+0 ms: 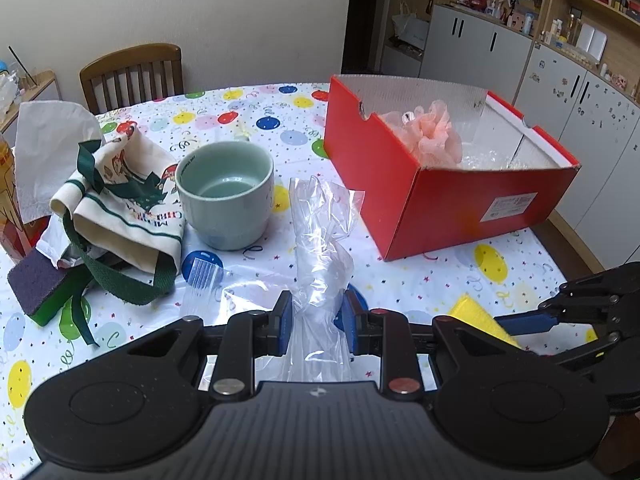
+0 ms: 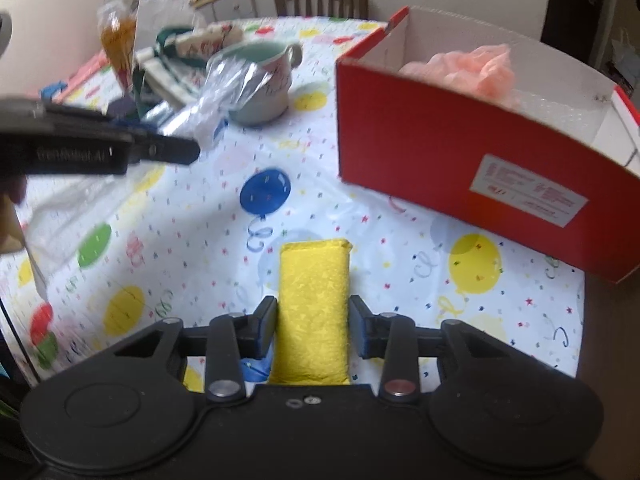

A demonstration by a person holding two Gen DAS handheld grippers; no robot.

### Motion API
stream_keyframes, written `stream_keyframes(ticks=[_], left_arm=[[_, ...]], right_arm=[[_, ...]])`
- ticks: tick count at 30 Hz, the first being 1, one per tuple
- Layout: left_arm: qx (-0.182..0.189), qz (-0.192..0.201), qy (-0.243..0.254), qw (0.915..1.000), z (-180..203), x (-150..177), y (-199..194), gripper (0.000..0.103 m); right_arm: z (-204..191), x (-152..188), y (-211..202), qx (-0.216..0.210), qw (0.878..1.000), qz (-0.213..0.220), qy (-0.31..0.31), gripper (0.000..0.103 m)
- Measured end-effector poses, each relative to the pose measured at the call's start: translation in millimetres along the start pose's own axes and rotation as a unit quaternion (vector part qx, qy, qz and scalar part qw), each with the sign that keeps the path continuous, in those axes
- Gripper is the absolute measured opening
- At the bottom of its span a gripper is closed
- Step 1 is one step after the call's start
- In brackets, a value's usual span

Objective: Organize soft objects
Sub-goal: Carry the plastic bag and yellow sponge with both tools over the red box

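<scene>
My left gripper [image 1: 318,314] is shut on a crumpled clear plastic bag [image 1: 320,240] and holds it above the table. My right gripper [image 2: 314,320] is shut on a yellow sponge [image 2: 314,304], which also shows in the left wrist view [image 1: 476,314]. An open red box [image 1: 440,184] stands at the right and holds a pink mesh pouf [image 1: 432,132]. The box also shows in the right wrist view [image 2: 440,136], with the pouf [image 2: 472,68] in it. The left gripper and bag [image 2: 224,96] appear at the left of that view.
A green mug [image 1: 226,192] stands mid-table. Left of it lie a printed cloth bag with green straps [image 1: 124,200], a purple-and-green sponge [image 1: 38,288], a white tissue [image 1: 44,148] and a small clear zip bag [image 1: 202,284]. A wooden chair [image 1: 132,72] stands behind the table.
</scene>
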State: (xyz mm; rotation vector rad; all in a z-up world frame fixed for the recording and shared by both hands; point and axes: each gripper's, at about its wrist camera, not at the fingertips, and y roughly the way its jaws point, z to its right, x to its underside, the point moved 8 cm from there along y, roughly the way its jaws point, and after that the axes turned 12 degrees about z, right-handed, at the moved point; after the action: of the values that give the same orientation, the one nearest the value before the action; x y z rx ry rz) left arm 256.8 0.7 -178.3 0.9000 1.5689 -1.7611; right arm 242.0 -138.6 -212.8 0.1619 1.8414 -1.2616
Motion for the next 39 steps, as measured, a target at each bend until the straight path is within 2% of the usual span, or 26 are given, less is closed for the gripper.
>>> stream_keyframes(ticks=[11, 19, 28, 39], left_arm=[[0.031, 0.037, 0.0, 0.9988, 27.0, -50.6, -13.3, 0.025], [0.057, 0.071, 0.01, 0.9958, 56.5, -105.4, -6.3, 0.025], [0.067, 0.095, 0.037, 0.9925, 90.4, -156.9, 26.1, 0.025], [0.066, 0.077, 0.051, 0.9936, 122.3, -180.9, 85.3, 0.025]], right_arm=[[32.7, -66.4, -53.2, 0.014, 0.995, 0.09, 0.038, 0.037], [79.5, -111.2, -74.7, 0.054, 0.988, 0.135, 0.055, 0.037], [127.4, -130.7, -71.8, 0.104, 0.981, 0.154, 0.057, 0.037], [182.5, -131.1, -46.5, 0.145, 0.978, 0.131, 0.068, 0.037]])
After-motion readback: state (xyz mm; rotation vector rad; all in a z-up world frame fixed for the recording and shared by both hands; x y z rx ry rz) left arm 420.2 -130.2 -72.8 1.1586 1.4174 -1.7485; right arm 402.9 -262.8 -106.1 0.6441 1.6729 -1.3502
